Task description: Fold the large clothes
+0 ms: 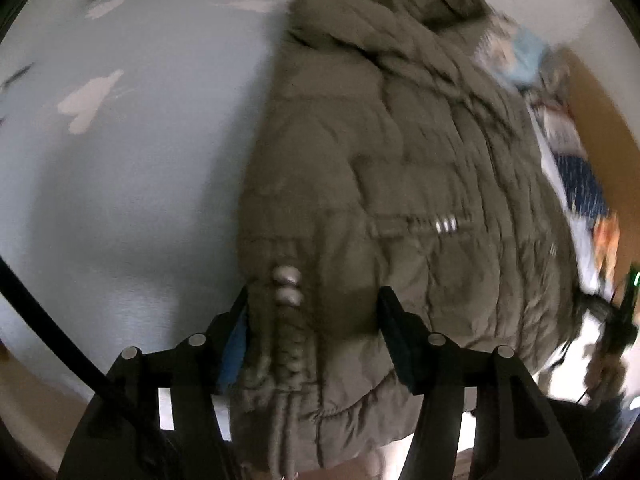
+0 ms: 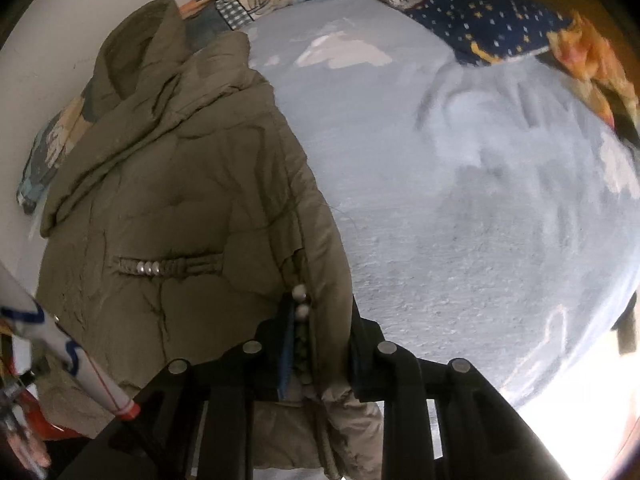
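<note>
We pinch the jacket [image 1: 380, 160] hem with both grippers, left gripper [image 1: 312, 308] and right gripper [image 2: 320, 320] clamped at 6 o'clock, so its padded bulk lies flat on the bed sheet [image 2: 480, 200] for folding.

Black tool [image 1: 316, 312], silver screws, blue pads [image 2: 286, 354]
</note>
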Action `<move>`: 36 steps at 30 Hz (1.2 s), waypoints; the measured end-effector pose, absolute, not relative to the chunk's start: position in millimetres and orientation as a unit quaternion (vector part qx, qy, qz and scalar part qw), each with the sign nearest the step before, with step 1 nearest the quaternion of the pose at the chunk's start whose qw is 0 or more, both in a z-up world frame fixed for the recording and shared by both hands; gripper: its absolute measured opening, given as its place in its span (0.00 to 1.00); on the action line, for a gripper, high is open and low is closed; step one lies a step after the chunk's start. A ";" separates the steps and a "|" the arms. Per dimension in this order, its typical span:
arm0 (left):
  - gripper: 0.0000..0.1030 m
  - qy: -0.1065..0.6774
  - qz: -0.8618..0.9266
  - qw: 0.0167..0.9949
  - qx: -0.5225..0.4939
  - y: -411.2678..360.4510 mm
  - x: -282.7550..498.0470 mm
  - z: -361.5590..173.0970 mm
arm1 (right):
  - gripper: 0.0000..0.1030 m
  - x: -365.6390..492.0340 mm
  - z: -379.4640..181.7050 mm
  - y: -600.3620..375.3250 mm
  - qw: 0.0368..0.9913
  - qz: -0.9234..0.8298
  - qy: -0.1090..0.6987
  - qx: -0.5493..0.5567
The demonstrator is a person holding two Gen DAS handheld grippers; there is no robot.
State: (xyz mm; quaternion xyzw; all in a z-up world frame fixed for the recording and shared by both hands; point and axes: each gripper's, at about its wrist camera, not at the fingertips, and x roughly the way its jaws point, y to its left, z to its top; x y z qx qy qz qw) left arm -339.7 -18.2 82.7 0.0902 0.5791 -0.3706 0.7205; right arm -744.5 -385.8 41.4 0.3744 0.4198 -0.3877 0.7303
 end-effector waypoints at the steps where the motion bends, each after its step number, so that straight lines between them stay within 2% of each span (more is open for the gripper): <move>1: 0.57 0.578 -0.364 0.726 0.079 -13.3 -333.2 86.4 | 0.39 -745.9 41.6 -387.1 0.726 -0.392 0.420 0.378; 3: 0.58 0.564 -0.352 0.743 0.070 -10.1 -326.2 95.2 | 0.49 -751.1 47.1 -387.7 0.720 -0.409 0.419 0.372; 4: 0.58 0.553 -0.350 0.754 0.066 -8.3 -322.7 102.3 | 0.50 -753.9 54.7 -388.2 0.722 -0.423 0.411 0.361; 7: 0.58 0.538 -0.368 0.756 0.059 -18.7 -319.9 112.7 | 0.50 -759.3 74.8 -387.5 0.738 -0.442 0.371 0.351; 11: 0.58 0.530 -0.411 0.735 0.102 -68.9 -337.1 109.6 | 0.50 -744.5 90.3 -389.5 0.778 -0.383 0.329 0.374; 15: 0.58 0.507 -0.426 0.734 0.150 -111.1 -351.3 108.6 | 0.50 -699.1 85.3 -391.7 0.796 -0.307 0.340 0.395; 21: 0.58 0.563 -0.412 0.693 0.182 -140.0 -345.1 71.1 | 0.50 -644.7 73.6 -391.0 0.799 -0.290 0.383 0.361; 24: 0.59 0.552 -0.407 0.695 0.214 -147.3 -353.6 69.5 | 0.49 -635.0 54.2 -391.2 0.780 -0.292 0.421 0.360; 27: 0.59 0.536 -0.427 0.703 0.192 -146.8 -360.2 85.2 | 0.50 -632.8 53.7 -394.3 0.777 -0.293 0.424 0.362; 31: 0.60 0.490 -0.469 0.722 0.139 -142.8 -369.9 120.7 | 0.50 -639.8 78.4 -394.3 0.799 -0.279 0.368 0.385; 36: 0.71 0.436 -0.447 0.772 0.117 -151.4 -376.0 145.0 | 0.50 -628.7 95.7 -389.6 0.817 -0.281 0.339 0.372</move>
